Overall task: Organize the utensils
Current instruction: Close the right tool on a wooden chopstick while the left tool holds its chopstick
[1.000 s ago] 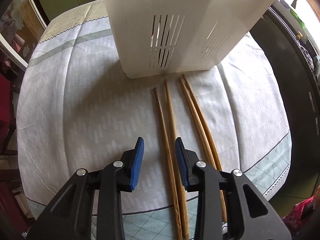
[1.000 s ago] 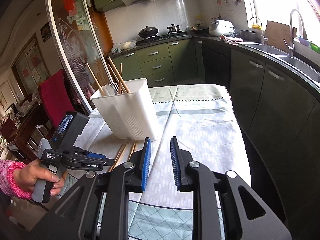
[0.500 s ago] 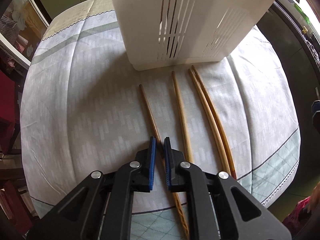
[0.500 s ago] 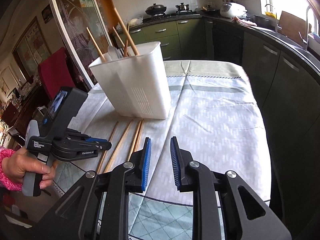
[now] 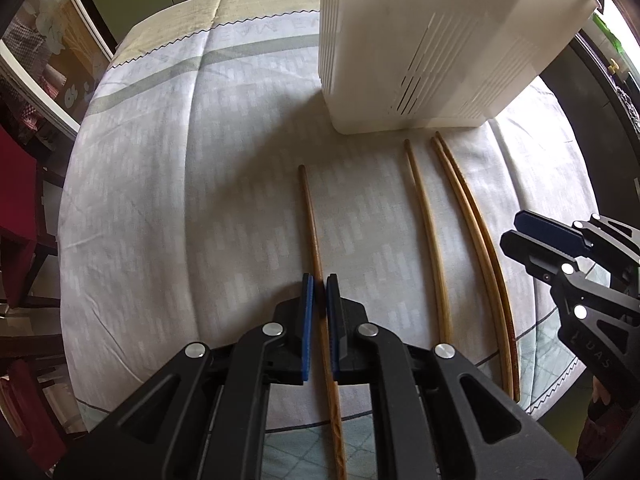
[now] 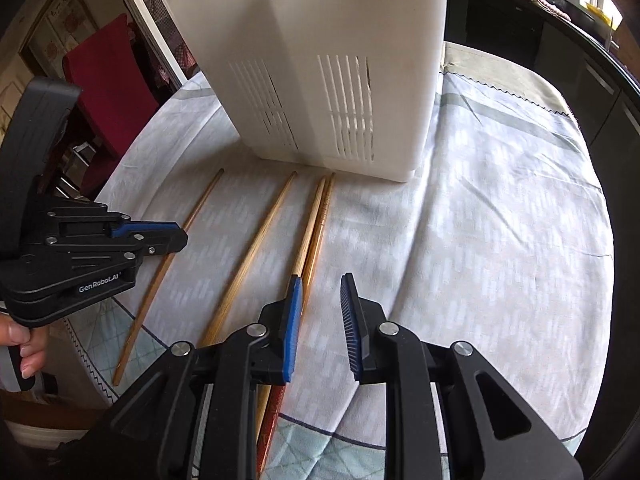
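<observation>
A: Left gripper [image 5: 317, 294] now sits clamped on the leftmost chopstick [image 5: 313, 232]; both blue pads press its shaft. A second ago those pads stood apart with two sticks lying between them.

B: And the stick itself?

A: It lies on the tablecloth [image 5: 168, 208], shifted left, well apart from its former neighbour. Its far tip points toward the white utensil holder [image 5: 420, 40] but stops short of it.

B: The others?

A: The single chopstick [image 5: 430, 240] lies to the right, then the touching pair [image 5: 480, 240] farther right. Their far tips lie just beside the holder's base.

B: Right gripper [image 6: 320, 316]?

A: Pads apart, same gap as earlier, nothing between them. A second ago it looked across the kitchen from above; now it hangs low over the cloth, and its left pad sits over the near part of the pair. Touching or not, cannot tell.

B: Does it show in the left view?

A: Yes, at the right edge, near the pair. It was out of that view a second ago.

B: Anything else?

A: A hand [image 6: 24, 344] grips the left handle at the left edge.
</observation>
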A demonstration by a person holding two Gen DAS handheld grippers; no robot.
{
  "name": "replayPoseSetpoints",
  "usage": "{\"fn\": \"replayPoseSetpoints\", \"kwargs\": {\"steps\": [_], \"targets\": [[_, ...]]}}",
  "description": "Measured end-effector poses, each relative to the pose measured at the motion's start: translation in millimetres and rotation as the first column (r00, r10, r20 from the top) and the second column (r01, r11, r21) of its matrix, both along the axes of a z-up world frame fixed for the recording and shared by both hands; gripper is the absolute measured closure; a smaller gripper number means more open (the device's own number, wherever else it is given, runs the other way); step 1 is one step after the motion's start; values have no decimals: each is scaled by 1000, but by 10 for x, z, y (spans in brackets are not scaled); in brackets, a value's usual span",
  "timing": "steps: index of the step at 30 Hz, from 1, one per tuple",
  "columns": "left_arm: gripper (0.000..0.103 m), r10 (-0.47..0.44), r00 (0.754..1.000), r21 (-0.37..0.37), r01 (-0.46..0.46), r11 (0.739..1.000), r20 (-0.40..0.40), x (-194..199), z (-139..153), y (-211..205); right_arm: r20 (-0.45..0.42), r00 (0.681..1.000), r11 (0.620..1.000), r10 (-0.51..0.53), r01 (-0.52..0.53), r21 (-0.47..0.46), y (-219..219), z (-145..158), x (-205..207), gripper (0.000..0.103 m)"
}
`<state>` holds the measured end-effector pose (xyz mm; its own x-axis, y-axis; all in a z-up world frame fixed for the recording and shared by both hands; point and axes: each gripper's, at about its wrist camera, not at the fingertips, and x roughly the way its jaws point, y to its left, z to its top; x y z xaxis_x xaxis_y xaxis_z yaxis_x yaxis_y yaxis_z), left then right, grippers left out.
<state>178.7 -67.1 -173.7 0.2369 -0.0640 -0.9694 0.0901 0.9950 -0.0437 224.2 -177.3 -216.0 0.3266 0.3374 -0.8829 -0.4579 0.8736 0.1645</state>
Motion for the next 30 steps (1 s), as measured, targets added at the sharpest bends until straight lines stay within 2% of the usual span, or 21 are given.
{"fn": "replayPoseSetpoints", "kwargs": {"steps": [7,12,16,23,26,30], "targets": [[95,-6,1000,-25,6,1000,1,-22,-9,224,0,1000,999,11,-11,-47,136,-118,67,82],[95,-7,1000,-38,7,999,1,-6,-9,266,34,999,994,-32,35,-100,58,-51,108,82],[95,-4,1000,-45,4,999,-1,-4,-8,284,16,1000,996,-13,15,-88,98,-41,114,82],[95,27,999,-62,-29,998,-28,116,-17,381,5,1000,987,6,-6,-161,258,-130,141,82],[95,32,999,-60,-34,998,-33,164,-1,390,4,1000,987,5,-4,-159,274,-144,134,81],[95,32,999,-56,-34,998,-35,189,12,372,-6,1000,990,4,-5,-144,289,-157,166,94]]}}
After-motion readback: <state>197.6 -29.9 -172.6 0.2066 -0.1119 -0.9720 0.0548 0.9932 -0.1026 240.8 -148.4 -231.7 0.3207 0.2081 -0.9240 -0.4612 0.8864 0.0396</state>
